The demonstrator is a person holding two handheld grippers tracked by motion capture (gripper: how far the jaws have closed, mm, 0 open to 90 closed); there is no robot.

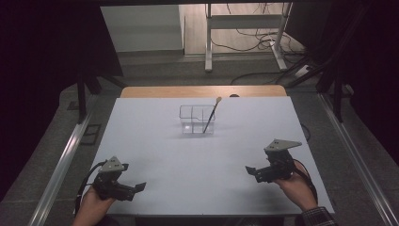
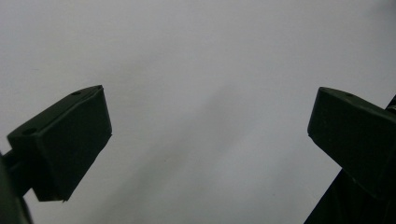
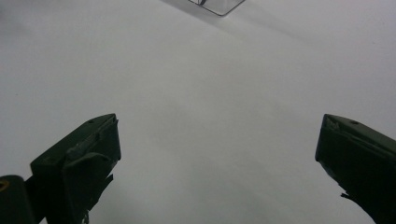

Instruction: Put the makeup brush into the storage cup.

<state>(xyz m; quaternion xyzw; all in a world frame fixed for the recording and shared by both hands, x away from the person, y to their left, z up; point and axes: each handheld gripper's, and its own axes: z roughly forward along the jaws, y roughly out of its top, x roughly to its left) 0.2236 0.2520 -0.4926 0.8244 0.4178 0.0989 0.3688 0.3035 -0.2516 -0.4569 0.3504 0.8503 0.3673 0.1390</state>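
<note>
A clear plastic organiser box [image 1: 196,119] with compartments stands at the middle of the white table, toward the far side. A dark-handled brush [image 1: 211,115] with a pale tip leans upright in its right compartment. My left gripper [image 1: 139,187] rests near the front left corner, open, with only bare table between its jaws [image 2: 205,140]. My right gripper [image 1: 250,170] sits at the front right, open too, nothing held [image 3: 217,149]. A corner of the clear box [image 3: 217,5] shows at the top of the right gripper view.
The white table top [image 1: 160,155] ends in a wooden strip [image 1: 202,91] at the far edge. Metal rails [image 1: 61,160] run along both sides. Desk legs and cables [image 1: 263,40] stand on the floor beyond.
</note>
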